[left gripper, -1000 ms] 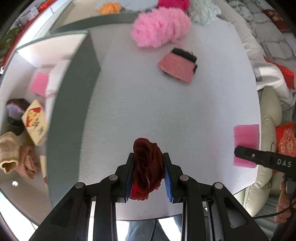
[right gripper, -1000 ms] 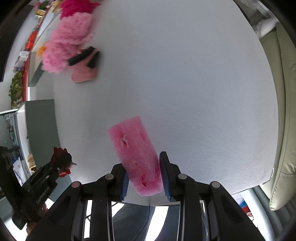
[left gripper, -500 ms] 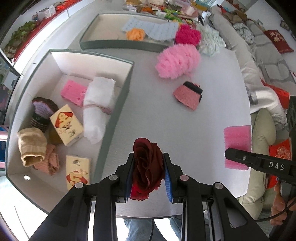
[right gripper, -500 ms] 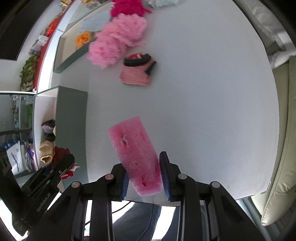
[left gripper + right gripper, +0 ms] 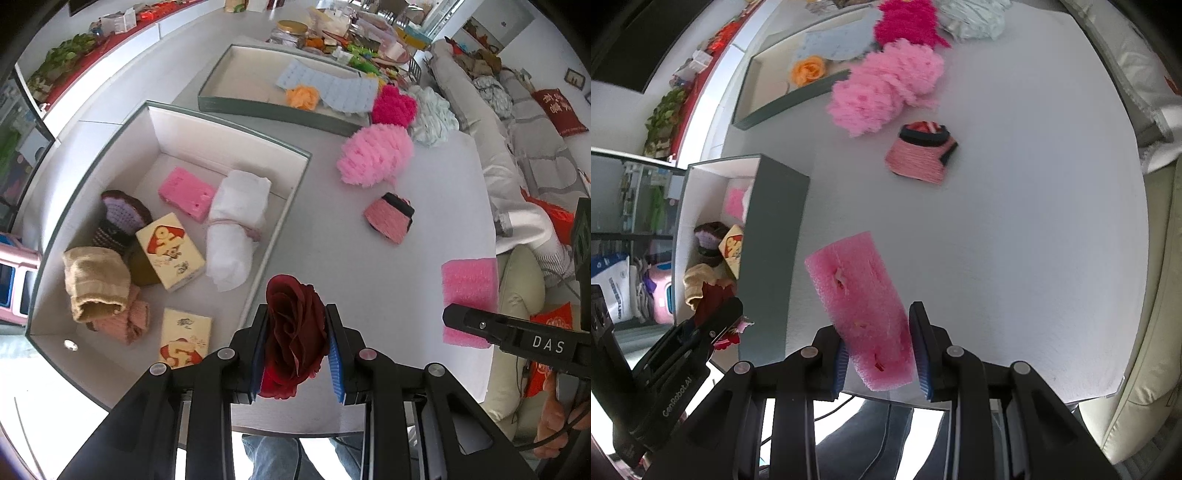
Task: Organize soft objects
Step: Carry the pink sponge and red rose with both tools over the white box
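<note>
My left gripper (image 5: 297, 349) is shut on a dark red fabric rose (image 5: 293, 332), held above the table near the right wall of the open grey box (image 5: 284, 221). My right gripper (image 5: 879, 350) is shut on a pink foam block (image 5: 858, 302), lifted over the white table; the same block (image 5: 469, 295) shows at the right of the left wrist view. In the right wrist view the left gripper (image 5: 716, 325) with the rose hangs by the box's near corner. On the table lie a fluffy pink pompom (image 5: 375, 153) and a small pink knitted pouch (image 5: 389, 218).
The grey box holds a pink sponge (image 5: 186, 194), a white rolled cloth (image 5: 236, 229), two yellow packets (image 5: 170, 251), knitted pieces and a tan sock (image 5: 96, 282). A shallow tray (image 5: 236, 99) with an orange flower stands behind. A sofa (image 5: 517, 155) borders the table's right.
Both grippers have risen with their loads, so more of the table shows. The left view now takes in the whole grey box and the far tray; the right wrist has rolled.
</note>
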Available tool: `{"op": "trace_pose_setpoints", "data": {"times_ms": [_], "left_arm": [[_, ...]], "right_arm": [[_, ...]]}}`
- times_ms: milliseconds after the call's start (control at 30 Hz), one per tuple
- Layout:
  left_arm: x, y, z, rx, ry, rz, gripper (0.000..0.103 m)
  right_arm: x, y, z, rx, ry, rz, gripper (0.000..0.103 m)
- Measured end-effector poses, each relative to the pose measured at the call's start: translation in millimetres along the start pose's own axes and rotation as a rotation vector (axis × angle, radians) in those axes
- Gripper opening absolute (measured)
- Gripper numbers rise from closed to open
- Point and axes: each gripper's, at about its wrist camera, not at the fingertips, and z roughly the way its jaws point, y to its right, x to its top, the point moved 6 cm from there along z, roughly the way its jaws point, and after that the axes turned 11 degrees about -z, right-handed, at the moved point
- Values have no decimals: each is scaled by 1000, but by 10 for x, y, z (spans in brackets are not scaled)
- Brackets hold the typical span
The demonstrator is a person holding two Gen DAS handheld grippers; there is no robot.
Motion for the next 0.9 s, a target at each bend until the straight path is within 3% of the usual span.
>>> {"op": "trace_pose_setpoints", "data": {"times_ms": [367, 900], "left_arm": [[47, -105, -127, -6, 35, -17, 30], [164, -286, -271, 3, 94, -72, 30]], "right_arm": [[58, -265, -51, -1, 21, -50, 33], [121, -352, -166, -13, 47, -75, 33]]}}
